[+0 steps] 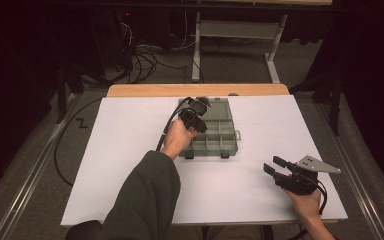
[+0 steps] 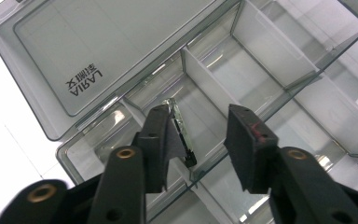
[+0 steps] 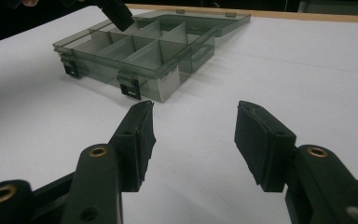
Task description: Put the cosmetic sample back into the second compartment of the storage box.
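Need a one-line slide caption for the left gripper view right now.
Left gripper, jaws open, poised over the open compartment box, a small flat part lying against one pad.

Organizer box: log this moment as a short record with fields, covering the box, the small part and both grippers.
box: clear grey organizer box on the white table, lid open, lying flat
part: small flat part against the left gripper's one pad, over a compartment
left gripper: above the box, jaws apart, not pinching the part
right gripper: off to the side above the table, jaws open, nothing between
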The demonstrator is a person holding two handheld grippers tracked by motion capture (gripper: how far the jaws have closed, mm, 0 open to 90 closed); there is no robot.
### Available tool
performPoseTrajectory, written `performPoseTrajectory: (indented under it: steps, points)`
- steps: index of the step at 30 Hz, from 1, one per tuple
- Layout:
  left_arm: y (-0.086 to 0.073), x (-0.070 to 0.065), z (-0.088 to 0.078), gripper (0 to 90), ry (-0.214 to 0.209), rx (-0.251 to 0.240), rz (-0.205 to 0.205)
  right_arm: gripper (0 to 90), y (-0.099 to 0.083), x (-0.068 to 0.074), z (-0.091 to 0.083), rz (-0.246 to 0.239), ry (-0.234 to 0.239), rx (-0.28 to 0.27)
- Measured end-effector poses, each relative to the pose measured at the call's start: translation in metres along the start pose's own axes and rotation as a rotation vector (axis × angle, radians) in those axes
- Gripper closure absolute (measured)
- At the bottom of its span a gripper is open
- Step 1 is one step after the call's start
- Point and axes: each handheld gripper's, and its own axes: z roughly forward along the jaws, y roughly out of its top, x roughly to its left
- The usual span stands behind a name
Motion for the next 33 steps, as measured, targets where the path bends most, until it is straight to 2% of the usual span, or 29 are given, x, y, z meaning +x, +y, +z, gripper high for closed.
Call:
performPoseTrajectory:
  steps: [15,21,26,33]
  points:
    - [-0.007,0.002,-0.008,51.8,0.005,-0.012,-0.018,49.0,0.0,0.0,0.0,0.0,0.002,0.002]
    - [-0.011,0.005,-0.01,49.1,-0.013,-0.023,-0.045,49.0,0.0,0.0,0.001,-0.002,0.001,0.005]
    - [-0.014,0.005,-0.012,46.6,0.004,-0.031,-0.041,49.0,0.0,0.0,0.001,-0.002,0.001,0.004]
    - [-0.016,0.004,-0.015,45.6,0.001,-0.039,-0.034,49.0,0.0,0.0,0.001,-0.001,0.001,0.006]
